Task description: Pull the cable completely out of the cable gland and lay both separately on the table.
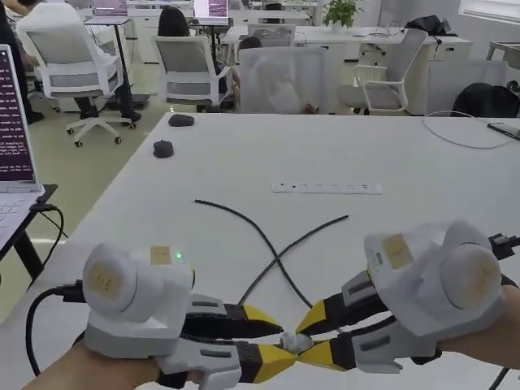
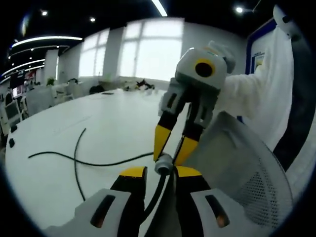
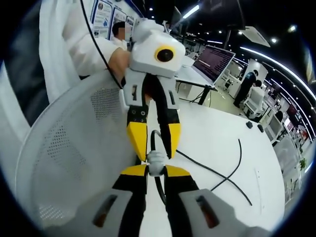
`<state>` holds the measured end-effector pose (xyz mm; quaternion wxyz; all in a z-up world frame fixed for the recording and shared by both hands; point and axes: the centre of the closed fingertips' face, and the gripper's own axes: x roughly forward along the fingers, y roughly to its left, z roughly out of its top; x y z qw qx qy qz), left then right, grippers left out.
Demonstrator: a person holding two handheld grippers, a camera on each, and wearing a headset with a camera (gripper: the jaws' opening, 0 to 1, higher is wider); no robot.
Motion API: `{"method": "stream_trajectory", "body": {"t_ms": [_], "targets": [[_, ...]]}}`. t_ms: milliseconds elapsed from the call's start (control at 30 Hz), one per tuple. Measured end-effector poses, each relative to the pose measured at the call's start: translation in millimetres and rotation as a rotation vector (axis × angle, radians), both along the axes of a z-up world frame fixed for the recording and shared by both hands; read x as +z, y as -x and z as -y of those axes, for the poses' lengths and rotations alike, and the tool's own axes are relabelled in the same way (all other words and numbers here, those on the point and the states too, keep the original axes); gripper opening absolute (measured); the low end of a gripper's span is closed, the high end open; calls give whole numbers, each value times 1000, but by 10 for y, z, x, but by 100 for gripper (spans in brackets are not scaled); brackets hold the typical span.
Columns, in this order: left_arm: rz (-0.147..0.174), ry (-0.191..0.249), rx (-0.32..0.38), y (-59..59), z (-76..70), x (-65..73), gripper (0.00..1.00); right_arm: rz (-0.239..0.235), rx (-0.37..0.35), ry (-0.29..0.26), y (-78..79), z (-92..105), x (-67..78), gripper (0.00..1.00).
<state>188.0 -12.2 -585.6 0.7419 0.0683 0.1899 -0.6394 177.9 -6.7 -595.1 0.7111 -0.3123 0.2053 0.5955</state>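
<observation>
One cable gland sits at the near edge of the tabletop, with the black cable still threaded through it. The left tongs and right tongs meet tip to tip around it, both narrowed. I cannot tell which set is clamped on the gland and which on the cable. The pull seems not yet done. Next, one side likely needs to hold the gland firm while the other draws the cable straight out. Two black strands cross on the tabletop, possibly one cable. Two mice and one power strip lie farther back.
</observation>
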Motion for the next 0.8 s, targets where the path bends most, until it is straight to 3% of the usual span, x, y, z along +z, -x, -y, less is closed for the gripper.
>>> {"method": "stream_trajectory", "body": {"t_ms": [100,133,267,367,400,433,500,533,567,633,700,767,800], "targets": [[-19,8,-23,27,79,0,17,18,6,3,-31,44,0,12],[-9,7,-24,17,105,-4,17,17,10,7,-29,69,-12,12],[-27,-9,-38,38,176,-23,16,0,32,3,-7,139,-22,12],[-28,-11,-34,39,213,-16,15,30,85,-12,-17,209,-20,13],[-39,10,-27,16,237,20,15,34,95,-17,-19,235,-24,13],[-72,48,-5,-9,273,81,15,37,91,-7,-41,304,-46,13],[-85,86,14,-63,304,171,15,46,80,1,-97,451,-73,13],[-83,93,11,-70,311,196,15,43,60,-19,-128,507,-55,14],[-77,101,7,-79,331,229,15,23,19,-85,-160,567,13,14],[-65,110,2,-90,378,276,15,7,0,-154,-170,711,137,15],[-65,120,-2,-94,429,310,15,16,-12,-173,-181,860,219,16],[-59,129,-10,-85,512,337,15,18,-55,-275,-207,990,374,15],[-47,140,-18,-64,569,361,15,-20,-90,-325,-200,1070,411,15]]}}
